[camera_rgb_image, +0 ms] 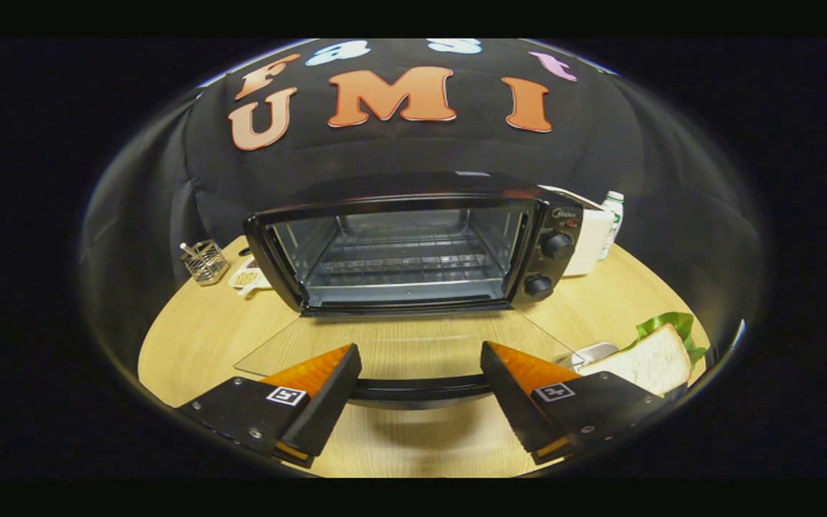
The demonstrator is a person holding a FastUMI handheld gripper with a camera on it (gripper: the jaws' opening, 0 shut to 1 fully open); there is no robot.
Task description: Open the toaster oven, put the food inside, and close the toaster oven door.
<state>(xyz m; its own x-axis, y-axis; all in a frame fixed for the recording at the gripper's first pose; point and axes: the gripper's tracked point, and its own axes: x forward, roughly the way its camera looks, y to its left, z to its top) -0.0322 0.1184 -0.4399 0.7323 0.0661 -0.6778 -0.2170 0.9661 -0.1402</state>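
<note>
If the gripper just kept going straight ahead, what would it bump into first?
Probably the door handle, lying between the open gripper fingers, on the lowered glass door. Beyond it lies the toaster oven with its wire rack. Height is hard to judge.

claw (421,391): two wedge-shaped fingers (320,402), set apart, nothing between them
finger bodies: flat angular plates, tapering forward to slanted inner faces
markings: one small square tag (286,396) with a black-and-white pattern on each finger's top
fasteners: small round screws (254,433) along plate edges

toaster oven (413,244) mid-table (198,330) — door (399,348) down | sandwich (654,362) right
</note>
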